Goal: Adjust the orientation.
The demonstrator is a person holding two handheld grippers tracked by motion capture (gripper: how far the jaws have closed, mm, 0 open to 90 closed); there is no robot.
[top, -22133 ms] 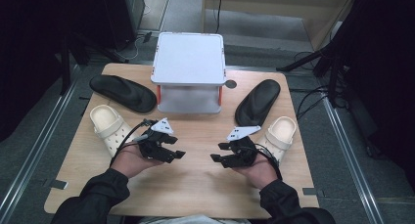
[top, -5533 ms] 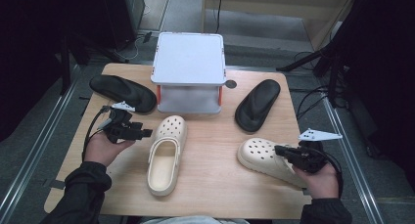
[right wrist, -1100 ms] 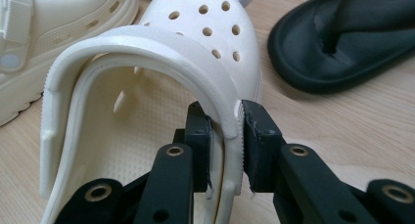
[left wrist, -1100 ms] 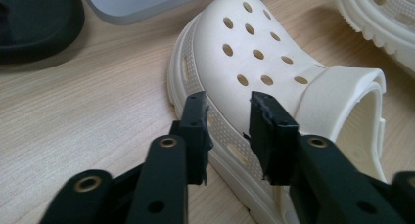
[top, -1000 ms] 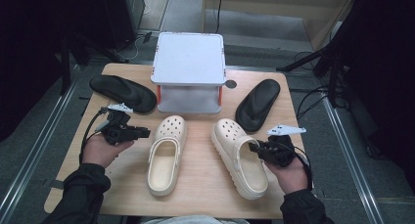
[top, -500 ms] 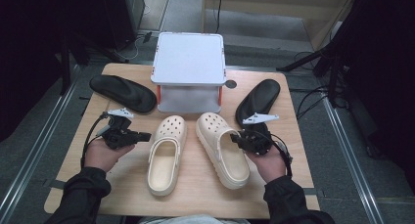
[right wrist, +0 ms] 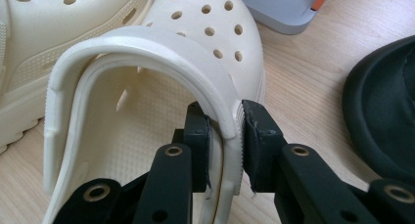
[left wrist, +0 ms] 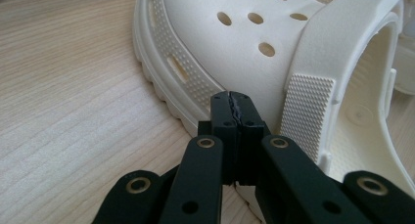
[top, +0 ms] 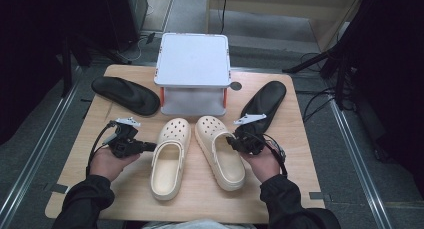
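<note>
Cream perforated foam clogs lie side by side on the pale wooden counter (top: 90, 134), toes toward the grey lidded box (top: 192, 74). Right gripper (right wrist: 224, 117) grasps the side wall and strap of the right clog (top: 219, 150). Left gripper (left wrist: 236, 111), fingers clenched on nothing, sits just beside the left clog (top: 170, 156).

The high view looks forward and down from 6 o'clock over the whole table (top: 100, 189). Both gripper views sit close, along their jaws, perhaps sharing the cream clogs (top: 220, 151).
</note>
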